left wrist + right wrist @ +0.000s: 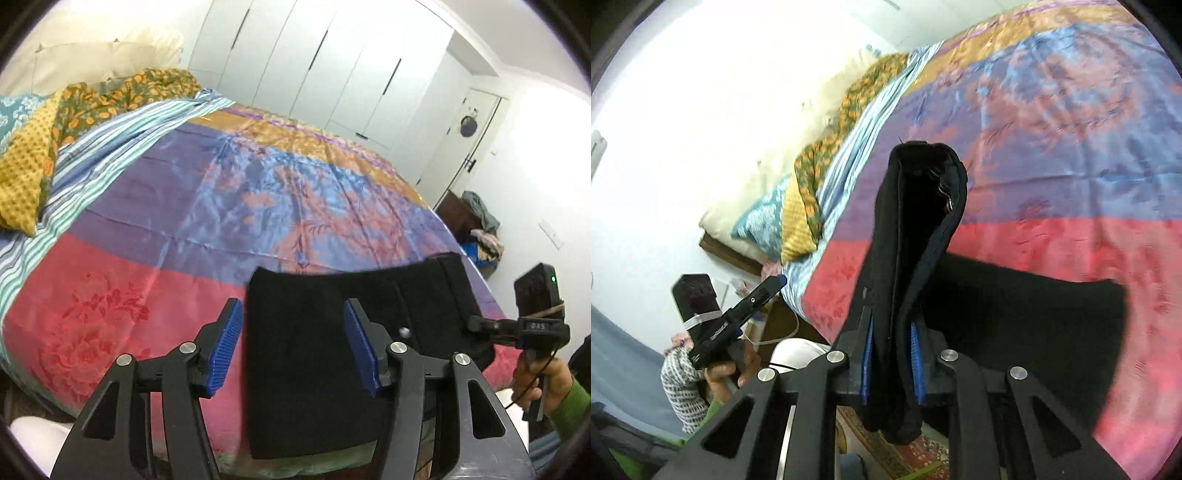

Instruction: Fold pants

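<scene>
My left gripper [293, 347] hangs with its blue-padded jaws apart and nothing between them, above the folded black fabric pants [332, 354]. Those lie at the near edge of the glossy patchwork bedspread [207, 192], long axis running along that edge; beyond them the spread is bare. My right gripper [892, 354] is clamped on the pants' thick edge, which stands upright between the pads.

Matt black cloth pants [314, 332] on a glossy satin bedspread [221, 192].
</scene>
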{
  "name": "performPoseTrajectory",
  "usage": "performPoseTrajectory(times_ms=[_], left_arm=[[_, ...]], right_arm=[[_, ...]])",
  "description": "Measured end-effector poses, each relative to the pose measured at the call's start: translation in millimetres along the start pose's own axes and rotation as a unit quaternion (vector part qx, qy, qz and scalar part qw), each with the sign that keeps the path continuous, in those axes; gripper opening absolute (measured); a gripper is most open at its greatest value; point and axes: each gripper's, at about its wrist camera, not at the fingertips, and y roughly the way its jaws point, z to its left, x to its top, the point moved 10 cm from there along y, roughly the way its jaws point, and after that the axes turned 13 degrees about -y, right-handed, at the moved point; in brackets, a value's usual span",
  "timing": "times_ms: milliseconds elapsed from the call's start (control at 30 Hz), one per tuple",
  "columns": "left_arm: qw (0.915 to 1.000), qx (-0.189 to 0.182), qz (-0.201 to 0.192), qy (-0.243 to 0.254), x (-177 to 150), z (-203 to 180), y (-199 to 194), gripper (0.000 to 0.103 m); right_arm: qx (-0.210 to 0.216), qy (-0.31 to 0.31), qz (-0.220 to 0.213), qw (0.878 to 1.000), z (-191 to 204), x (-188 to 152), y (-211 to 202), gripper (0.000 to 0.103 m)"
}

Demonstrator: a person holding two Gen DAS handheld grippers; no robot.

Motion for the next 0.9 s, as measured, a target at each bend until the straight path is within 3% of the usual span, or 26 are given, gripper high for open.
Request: performPoseTrajectory(times_ms=[133, 200, 400, 500, 600, 667, 700, 767, 900], left_arm=[[0.9995, 0.014, 0.025, 0.011, -22.8, -1.8, 19.7, 0.058], [0.9987, 0.015, 0.046, 0.016, -39.6, -6.7, 33.6, 0.058], [0.9915, 0.051, 0.095, 0.073, -89.9, -17.1, 71.3, 0.058], [0.9900, 0.055, 0.103, 0.080, -97.9, -18.0, 70.2, 0.058], [0.9920, 0.055, 0.085, 0.076, -88.1, -17.1, 59.8, 0.058], [0.9933, 0.058, 0.074, 0.067, -80.0, -13.2, 56.3, 0.058], [0.9940, 0.059, 0.069, 0.062, -76.0, -11.0, 55.3, 0.058], [0.9933, 0.062, 0.072, 0.065, -77.1, -10.1, 59.1, 0.058], [0.9828, 0.076, 0.112, 0.126, -115.3, -21.9, 81.5, 0.058]], right_arm=[[-0.024, 0.029, -0.003, 0.999, -29.1, -21.5, -28.8, 0.015], [-0.038, 0.065, 0.002, 0.997, -58.0, -48.4, -36.2, 0.014], [-0.117, 0.106, 0.045, 0.986, -124.9, -111.0, -21.8, 0.001], [-0.126, 0.105, 0.022, 0.986, -124.1, -106.0, -29.5, 0.001], [-0.165, 0.069, 0.000, 0.984, -114.1, -82.8, -45.3, 0.019], [-0.178, 0.043, -0.008, 0.983, -101.6, -66.0, -52.5, 0.056], [-0.183, 0.026, -0.012, 0.983, -92.7, -57.0, -56.4, 0.061], [-0.181, -0.015, -0.014, 0.983, -67.9, -39.4, -54.9, 0.061], [-0.162, -0.159, -0.004, 0.974, 6.8, -16.9, -20.6, 0.061]])
